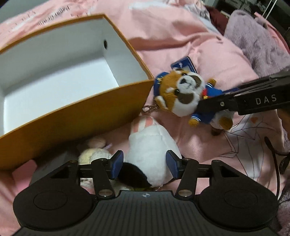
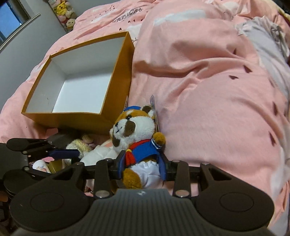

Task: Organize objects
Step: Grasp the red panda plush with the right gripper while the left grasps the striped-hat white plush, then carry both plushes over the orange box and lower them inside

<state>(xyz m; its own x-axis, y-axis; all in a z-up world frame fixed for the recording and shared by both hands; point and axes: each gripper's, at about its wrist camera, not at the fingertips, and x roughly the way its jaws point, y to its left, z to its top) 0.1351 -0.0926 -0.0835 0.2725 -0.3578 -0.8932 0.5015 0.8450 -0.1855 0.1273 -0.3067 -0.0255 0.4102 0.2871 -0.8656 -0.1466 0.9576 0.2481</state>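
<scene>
An open orange box [image 1: 76, 116] with a white, empty inside lies on the pink bedding; it also shows in the right wrist view [image 2: 116, 76]. My right gripper [image 2: 142, 163] is shut on a brown-and-white plush in a blue sailor suit [image 2: 137, 130], held just right of the box; the same plush shows in the left wrist view [image 1: 183, 92]. My left gripper [image 1: 145, 163] has its jaws on both sides of a white plush with pink ears [image 1: 150, 145], closed against it. A cream plush [image 1: 94, 152] lies beside it under the box's near wall.
Rumpled pink duvet [image 2: 208, 90] rises to the right of the box. A purple fluffy blanket [image 1: 257, 40] lies at the far right. Several plush toys [image 2: 65, 10] sit on a far shelf. Small items [image 2: 45, 166] lie by the left gripper.
</scene>
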